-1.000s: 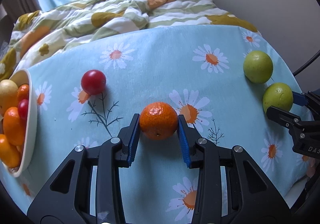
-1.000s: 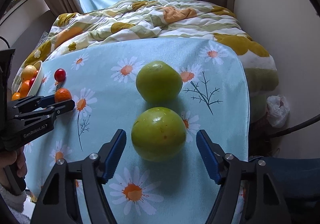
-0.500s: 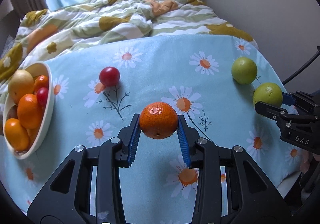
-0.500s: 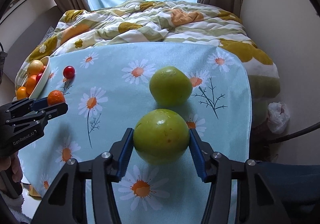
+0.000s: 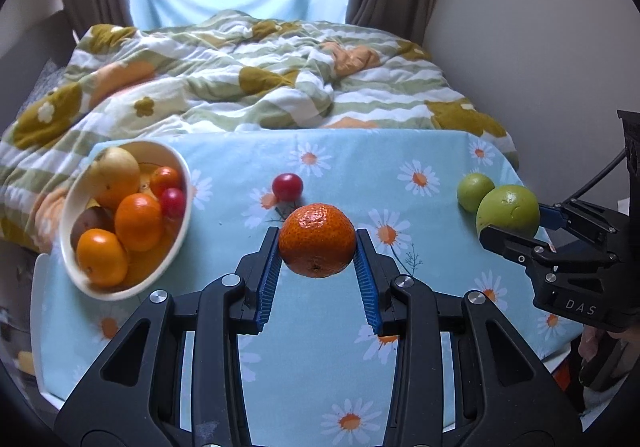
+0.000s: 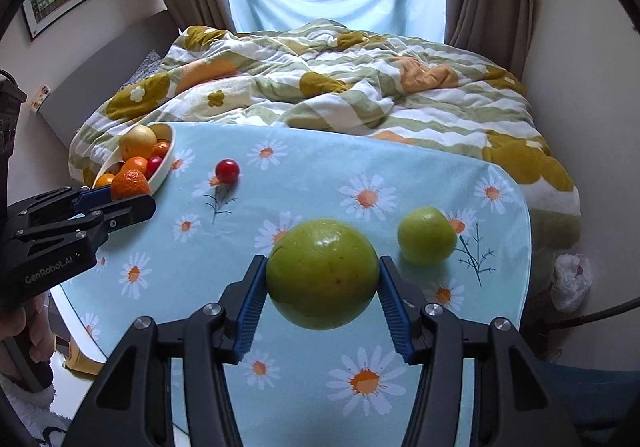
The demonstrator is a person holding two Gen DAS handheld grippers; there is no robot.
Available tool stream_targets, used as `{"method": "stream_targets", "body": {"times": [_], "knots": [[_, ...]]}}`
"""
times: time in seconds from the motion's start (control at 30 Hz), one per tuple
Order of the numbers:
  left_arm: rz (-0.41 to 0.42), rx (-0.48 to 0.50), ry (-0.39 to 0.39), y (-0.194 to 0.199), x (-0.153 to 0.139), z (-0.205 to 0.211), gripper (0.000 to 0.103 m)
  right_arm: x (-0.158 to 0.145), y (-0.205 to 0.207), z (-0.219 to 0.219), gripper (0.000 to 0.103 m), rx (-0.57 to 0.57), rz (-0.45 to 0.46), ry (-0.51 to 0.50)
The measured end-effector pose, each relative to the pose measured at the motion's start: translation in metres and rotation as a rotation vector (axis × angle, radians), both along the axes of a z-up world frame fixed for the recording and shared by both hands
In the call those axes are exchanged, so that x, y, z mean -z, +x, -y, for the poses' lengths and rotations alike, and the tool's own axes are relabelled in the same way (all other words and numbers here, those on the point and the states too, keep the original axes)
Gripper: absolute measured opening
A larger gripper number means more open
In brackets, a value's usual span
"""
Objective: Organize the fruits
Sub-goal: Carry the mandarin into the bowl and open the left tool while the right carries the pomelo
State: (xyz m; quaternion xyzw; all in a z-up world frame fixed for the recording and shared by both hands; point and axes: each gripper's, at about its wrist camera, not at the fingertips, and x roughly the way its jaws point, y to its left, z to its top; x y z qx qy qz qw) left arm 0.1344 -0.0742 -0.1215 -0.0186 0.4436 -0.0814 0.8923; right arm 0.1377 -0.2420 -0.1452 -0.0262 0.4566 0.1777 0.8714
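My left gripper [image 5: 317,247] is shut on an orange tangerine [image 5: 317,241] and holds it above the daisy-print tablecloth [image 5: 340,367]. My right gripper [image 6: 322,283] is shut on a large green fruit [image 6: 322,273], lifted off the cloth. A second, smaller green fruit [image 6: 426,241] lies on the cloth to its right. A small red fruit [image 5: 287,186] lies mid-table. A white bowl [image 5: 176,243] at the left holds several orange, yellow and red fruits. The left gripper also shows in the right wrist view [image 6: 120,203], next to the bowl [image 6: 164,171].
A bed with a rumpled green, white and mustard quilt [image 6: 340,87] lies just behind the table. A wall stands at the right, curtains and a window at the back. A white bag [image 6: 572,279] lies on the floor by the table's right edge.
Both grippers have risen, each carrying its fruit off the cloth. The right gripper shut on the large green fruit. The left gripper has moved toward the bowl.
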Motion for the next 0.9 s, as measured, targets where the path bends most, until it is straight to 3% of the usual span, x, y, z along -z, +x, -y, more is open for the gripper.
{"method": "stream_targets", "body": {"times": [0.47,0.9], "knots": [[0.027,-0.039,-0.004,0.010,-0.025,-0.119,0.042,-0.028,0.011,-0.118,0.050,-0.066,0.008,0.060],[-0.013,-0.020,0.006,0.054,-0.002,-0.225,0.042,-0.023,0.040,-0.220,0.050,-0.058,-0.006,0.080]]}}
